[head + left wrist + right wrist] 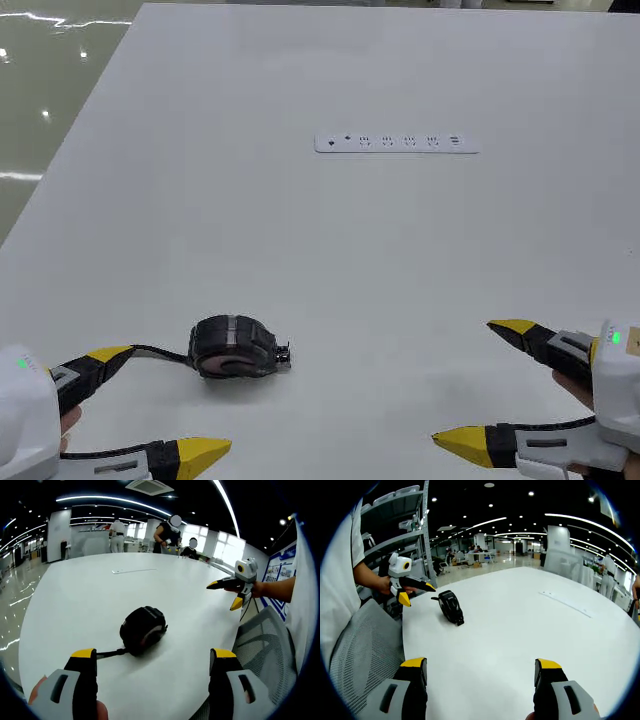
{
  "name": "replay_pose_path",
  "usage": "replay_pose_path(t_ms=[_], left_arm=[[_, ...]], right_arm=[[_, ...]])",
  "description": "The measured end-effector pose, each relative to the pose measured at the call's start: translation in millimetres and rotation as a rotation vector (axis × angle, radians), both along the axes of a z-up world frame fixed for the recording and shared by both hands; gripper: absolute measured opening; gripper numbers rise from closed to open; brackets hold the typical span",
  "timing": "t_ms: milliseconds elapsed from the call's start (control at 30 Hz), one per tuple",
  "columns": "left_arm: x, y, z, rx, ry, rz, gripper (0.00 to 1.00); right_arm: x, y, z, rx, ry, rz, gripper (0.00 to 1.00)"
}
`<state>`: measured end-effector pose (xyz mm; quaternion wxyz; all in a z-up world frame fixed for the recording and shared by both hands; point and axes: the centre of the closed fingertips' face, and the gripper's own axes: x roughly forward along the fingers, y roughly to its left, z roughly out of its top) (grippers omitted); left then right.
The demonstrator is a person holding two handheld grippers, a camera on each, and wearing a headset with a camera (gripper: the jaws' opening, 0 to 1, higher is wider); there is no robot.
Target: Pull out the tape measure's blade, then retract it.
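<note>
A black tape measure lies on its side on the white table, its wrist strap trailing left toward my left gripper. That gripper is open, its yellow-tipped fingers apart, just left of and in front of the case. In the left gripper view the tape measure sits a little ahead of the left gripper, with nothing between the fingers. My right gripper is open at the table's front right, well apart from the case. The right gripper view has the tape measure far off to the left.
A white power strip lies flat near the middle back of the table. A grey mesh chair stands by the front edge. Shelving and people are in the background beyond the table.
</note>
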<state>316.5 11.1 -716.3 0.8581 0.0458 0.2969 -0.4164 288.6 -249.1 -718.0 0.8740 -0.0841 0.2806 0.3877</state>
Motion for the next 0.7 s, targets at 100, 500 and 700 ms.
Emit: replay_pose_path(t_ms=[100,500,700], left_arm=[[-2.1,2.9,2.2,0.009,-0.015,-0.007,0.90],[-3.2,15.3,3.4,0.037,-0.045,-0.010,0.90],[-4.4,21.3,4.1,0.023,-0.025,0.005,0.88]], right_arm=[[-3.2,-4.9,0.1,-0.009,0.002,-0.007,0.89],[-15.9,-22.7,-4.0,-0.020,0.022,-0.040,0.89],[-21.3,-31.8,-4.1,-0.028,0.030,-0.057,0.89]])
